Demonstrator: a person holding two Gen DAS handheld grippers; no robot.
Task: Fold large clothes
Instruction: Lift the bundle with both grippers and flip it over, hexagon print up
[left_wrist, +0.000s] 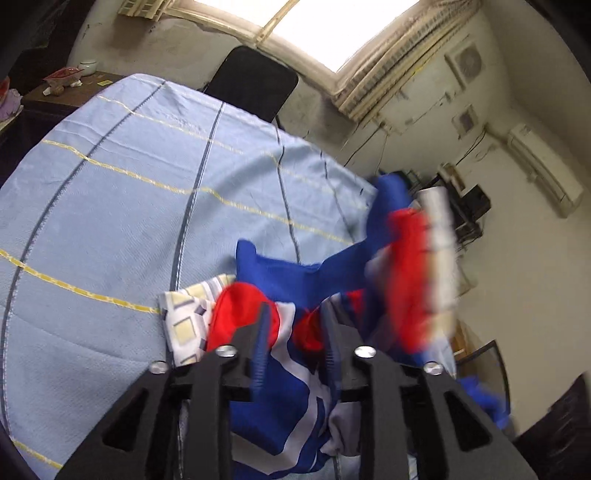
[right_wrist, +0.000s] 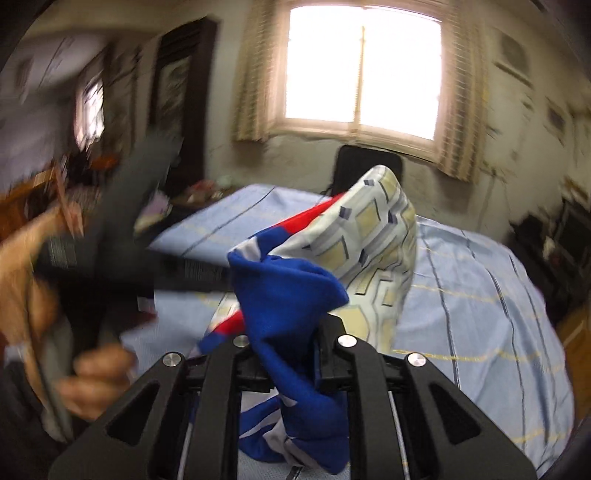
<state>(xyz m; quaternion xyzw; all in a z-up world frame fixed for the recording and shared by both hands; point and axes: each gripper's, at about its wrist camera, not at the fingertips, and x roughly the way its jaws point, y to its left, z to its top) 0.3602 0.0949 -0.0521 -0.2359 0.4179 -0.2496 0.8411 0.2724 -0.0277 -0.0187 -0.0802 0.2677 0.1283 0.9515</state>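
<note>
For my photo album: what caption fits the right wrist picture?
Right gripper pinching a blue, red and patterned garment above a striped blue bed sheet.

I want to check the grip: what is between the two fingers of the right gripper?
In the right wrist view, bunched blue cloth of the garment fills the right gripper.

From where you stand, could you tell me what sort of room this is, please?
Most likely a lived-in bedroom: a bed with a light blue striped sheet, a curtained window behind it, and a wall air conditioner.
</note>
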